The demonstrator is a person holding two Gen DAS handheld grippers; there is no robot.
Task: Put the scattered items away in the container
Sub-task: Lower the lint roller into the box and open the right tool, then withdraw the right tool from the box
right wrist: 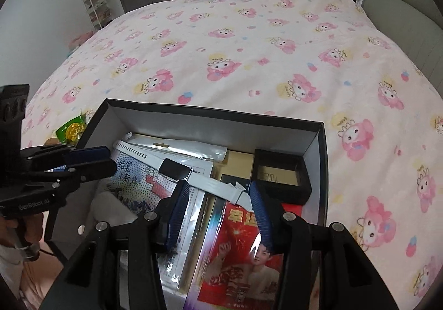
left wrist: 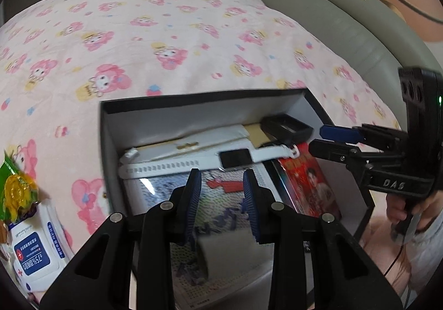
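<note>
Right wrist view: my black cardboard box (right wrist: 315, 149) holds a white smartwatch (right wrist: 177, 168), with a small black square case (right wrist: 282, 174) right of it; both my left gripper (right wrist: 91, 160) and right gripper (right wrist: 218, 210) are released, empty.

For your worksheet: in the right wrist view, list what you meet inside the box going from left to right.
Printed dot-pattern sheet → white smartwatch → red card with a person's picture → small black frame box.

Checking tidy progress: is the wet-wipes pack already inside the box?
No, the wet-wipes pack lies on the blanket outside the box.
</note>
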